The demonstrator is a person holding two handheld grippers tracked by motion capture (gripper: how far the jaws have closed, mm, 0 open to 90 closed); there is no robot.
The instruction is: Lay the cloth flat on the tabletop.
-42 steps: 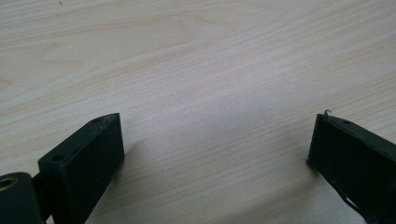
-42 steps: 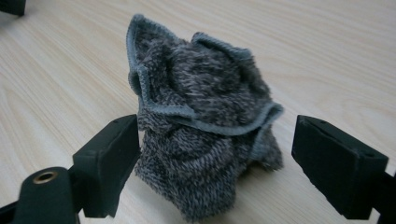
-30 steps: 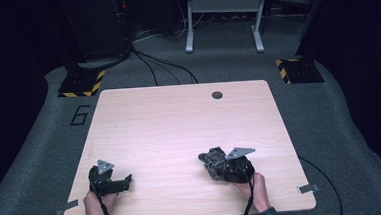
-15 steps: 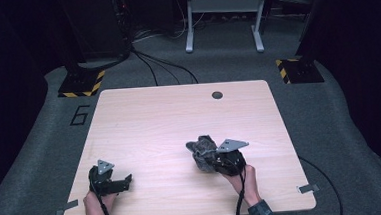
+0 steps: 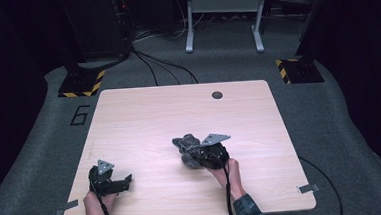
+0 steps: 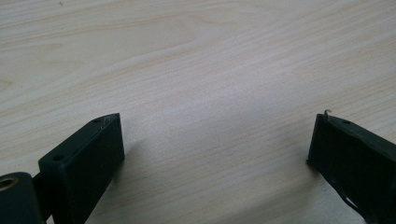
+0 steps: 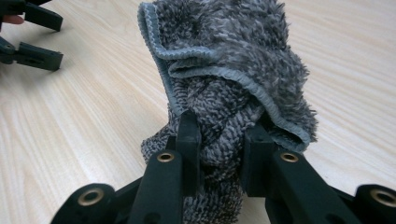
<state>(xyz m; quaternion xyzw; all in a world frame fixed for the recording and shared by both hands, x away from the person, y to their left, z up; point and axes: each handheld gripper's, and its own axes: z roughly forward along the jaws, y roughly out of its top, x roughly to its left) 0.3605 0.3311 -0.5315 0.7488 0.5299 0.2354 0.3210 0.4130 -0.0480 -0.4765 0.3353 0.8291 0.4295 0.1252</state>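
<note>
fuzzy grey terry cloth towel (image 7: 233, 70) with stitched hem – pale matt wood-grain table (image 5: 144, 115), matt black plastic jaws

Bare table (image 5: 144, 115) all round; only the bunched cloth (image 5: 186, 144) intrudes mid-table.

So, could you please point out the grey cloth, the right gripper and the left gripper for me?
grey cloth (image 7: 233, 51): right gripper view, on its fluffy upper fold.
right gripper (image 7: 219, 140): right gripper view, between its tips, which pinch the cloth.
left gripper (image 5: 129, 180): high view, between its tips.
</note>
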